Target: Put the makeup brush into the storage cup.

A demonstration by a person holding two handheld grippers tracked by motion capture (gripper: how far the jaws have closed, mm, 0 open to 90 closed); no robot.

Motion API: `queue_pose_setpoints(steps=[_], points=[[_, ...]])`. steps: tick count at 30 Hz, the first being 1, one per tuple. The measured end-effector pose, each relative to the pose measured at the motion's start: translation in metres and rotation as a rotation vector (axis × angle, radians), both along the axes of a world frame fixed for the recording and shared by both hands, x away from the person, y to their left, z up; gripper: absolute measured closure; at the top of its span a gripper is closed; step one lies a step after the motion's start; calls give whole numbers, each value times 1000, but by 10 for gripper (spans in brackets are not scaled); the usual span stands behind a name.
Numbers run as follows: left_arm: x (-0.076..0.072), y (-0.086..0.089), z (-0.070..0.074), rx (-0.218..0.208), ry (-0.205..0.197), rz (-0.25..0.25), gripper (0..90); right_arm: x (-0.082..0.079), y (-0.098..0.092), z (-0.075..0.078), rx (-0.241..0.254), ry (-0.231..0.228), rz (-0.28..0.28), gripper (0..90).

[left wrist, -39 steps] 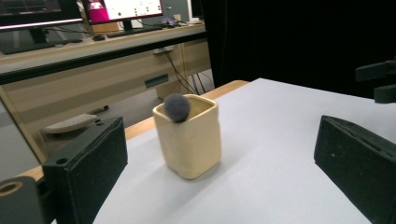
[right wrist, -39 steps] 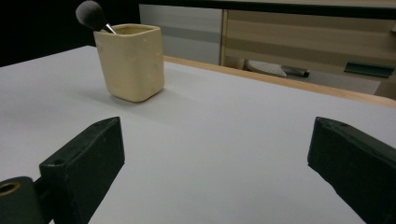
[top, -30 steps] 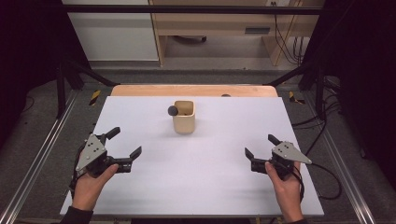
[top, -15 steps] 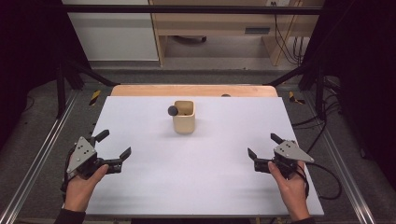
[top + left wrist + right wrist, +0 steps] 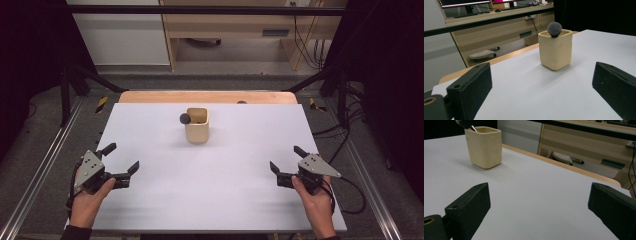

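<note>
Near the far edge of the surface [image 5: 240, 165], at its middle: cup [image 5: 197, 125], upright, with brush [image 5: 185, 118] inside, dark head above the rim. By the near left corner: left gripper [image 5: 121, 162], jaws released, wide apart, nothing between. By the near right corner: right gripper [image 5: 287, 158], jaws likewise released. Both well apart from the cup.
</note>
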State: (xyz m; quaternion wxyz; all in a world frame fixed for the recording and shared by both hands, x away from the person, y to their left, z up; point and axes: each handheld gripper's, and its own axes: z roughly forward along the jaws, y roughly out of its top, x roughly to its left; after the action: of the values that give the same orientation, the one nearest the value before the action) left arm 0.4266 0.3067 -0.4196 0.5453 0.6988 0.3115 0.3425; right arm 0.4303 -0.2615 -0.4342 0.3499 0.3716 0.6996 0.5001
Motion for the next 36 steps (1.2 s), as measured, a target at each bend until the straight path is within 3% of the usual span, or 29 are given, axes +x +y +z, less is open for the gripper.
queue_pose_setpoints(steps=[25,36], points=[[-2,7,-31,-26,37,10,25,-6,-8,-25,33,34,-6,40],[-6,7,-41,-57,23,3,25,-5,-2,-33,61,28,24,38]])
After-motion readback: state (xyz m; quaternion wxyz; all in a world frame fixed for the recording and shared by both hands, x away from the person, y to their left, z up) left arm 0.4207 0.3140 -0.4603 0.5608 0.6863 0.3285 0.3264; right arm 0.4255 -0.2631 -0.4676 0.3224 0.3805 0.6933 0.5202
